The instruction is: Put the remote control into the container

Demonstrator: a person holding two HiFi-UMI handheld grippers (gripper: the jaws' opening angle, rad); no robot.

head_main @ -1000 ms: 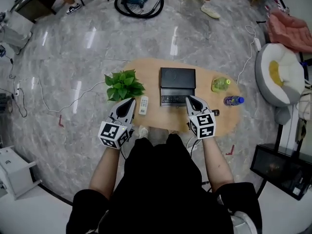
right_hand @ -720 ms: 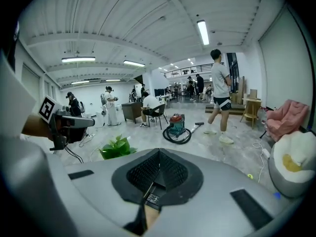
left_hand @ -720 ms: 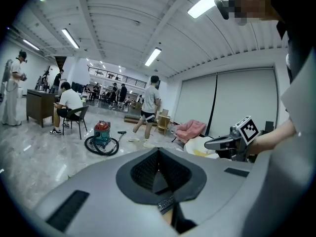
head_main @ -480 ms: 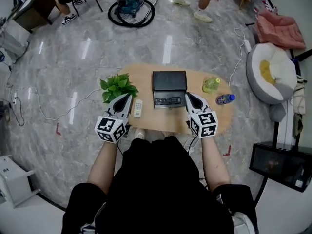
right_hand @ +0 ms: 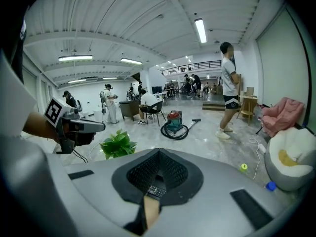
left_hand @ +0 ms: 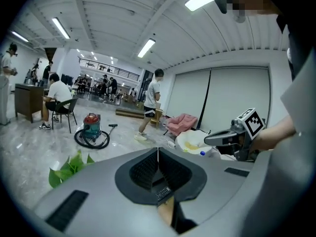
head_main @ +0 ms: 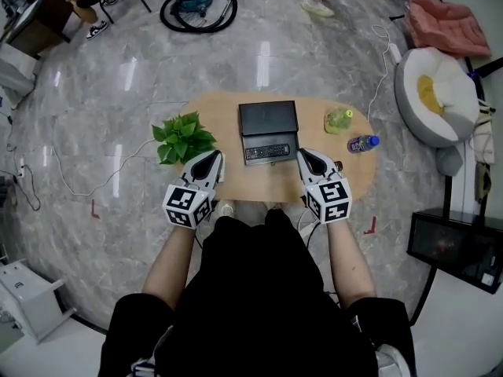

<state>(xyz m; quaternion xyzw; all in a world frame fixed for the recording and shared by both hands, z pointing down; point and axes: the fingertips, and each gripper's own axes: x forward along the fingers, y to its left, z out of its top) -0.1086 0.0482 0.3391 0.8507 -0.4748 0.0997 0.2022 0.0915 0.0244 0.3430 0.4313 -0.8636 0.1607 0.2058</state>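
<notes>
Two grippers are in play, and both have their jaws pressed together on nothing. The left gripper [head_main: 212,158] and the right gripper [head_main: 308,156] hover over the near edge of the oval wooden table [head_main: 275,185], well apart, one on each side of the work.

Between them, and a little farther off, sits the black container [head_main: 268,118] at the middle of the table. The one remote control [head_main: 267,152] I can make out is a dark one. It lies crosswise on the container's near section, just in front of the deeper black part. I cannot tell whether that near section is a shallow tray or a folded-out lid, so I can't say the remote is properly inside.

A potted plant [head_main: 181,137] stands left of the container. A greenish bottle [head_main: 338,120] and a blue-capped bottle [head_main: 362,143] stand to its right, clear of the path.

I judge this to be the approach, with no grasp begun. Next I would open one pair of jaws, probably the right. I would bring it down over the remote with the fingers across its narrow width and close gently. The remote is thin and flat, so the tips must get low enough without scraping the surface underneath.
</notes>
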